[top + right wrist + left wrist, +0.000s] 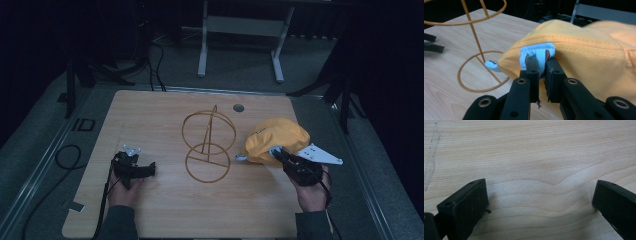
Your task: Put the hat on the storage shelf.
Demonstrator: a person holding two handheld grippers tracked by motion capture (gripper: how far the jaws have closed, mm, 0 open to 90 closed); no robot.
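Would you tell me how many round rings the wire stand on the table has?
2: the upper ring held upright on the wire stand, and the base ring flat on the table.

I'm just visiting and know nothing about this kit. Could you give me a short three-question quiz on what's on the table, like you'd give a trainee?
1. True or false: the right gripper is closed on the edge of the yellow fabric cap.
2. Which best describes the left gripper? A) clamped on the stand B) jaws apart over bare wood C) holding the cap
3. What stands at the middle of the light wooden table, between the two hands?

Key
1. True: its jaws pinch the cap's rim at the white inner band.
2. B.
3. A golden wire stand with rings, upright, untouched by either gripper.
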